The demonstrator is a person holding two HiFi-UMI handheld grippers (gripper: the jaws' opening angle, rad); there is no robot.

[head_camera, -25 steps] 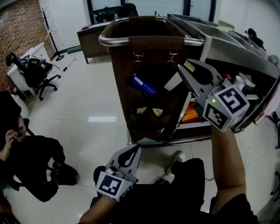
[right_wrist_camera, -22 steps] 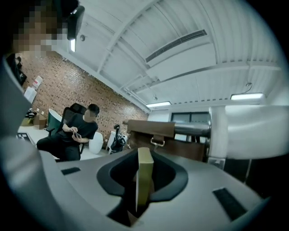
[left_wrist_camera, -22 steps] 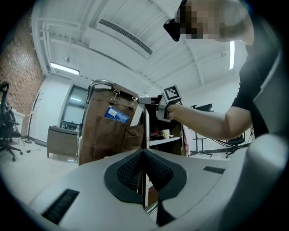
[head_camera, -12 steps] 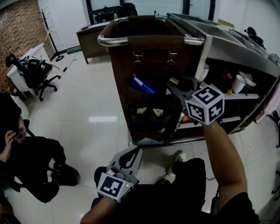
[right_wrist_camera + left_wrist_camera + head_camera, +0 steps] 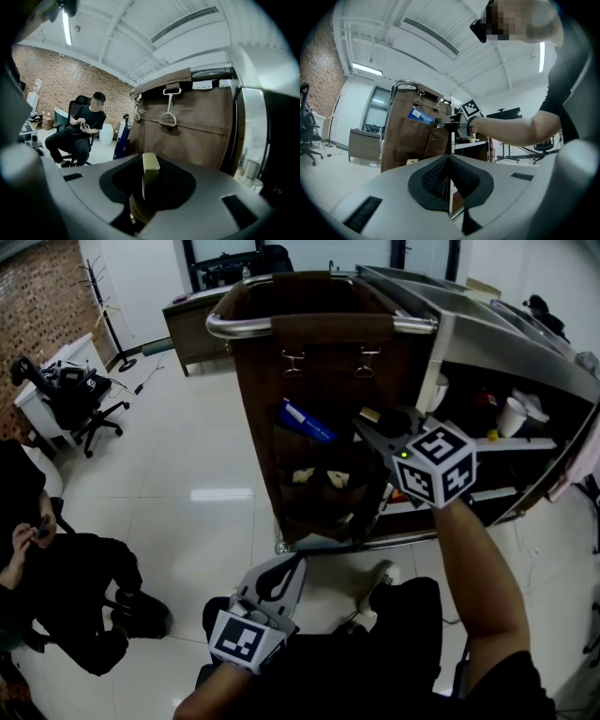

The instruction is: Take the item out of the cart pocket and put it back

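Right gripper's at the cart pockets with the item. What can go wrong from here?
1. The right gripper's jaws have just been opening with the tan packet between them, not yet in a pocket: it may drop to the floor.
2. The blue pack sticks out of a nearby pocket; the packet could snag on it.

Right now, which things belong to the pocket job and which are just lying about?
Job: small olive box held between the right tongs, whose jaws have just been opening; brown pocket bag on the cart.
Lying about: white cup, office chair, coat stand.
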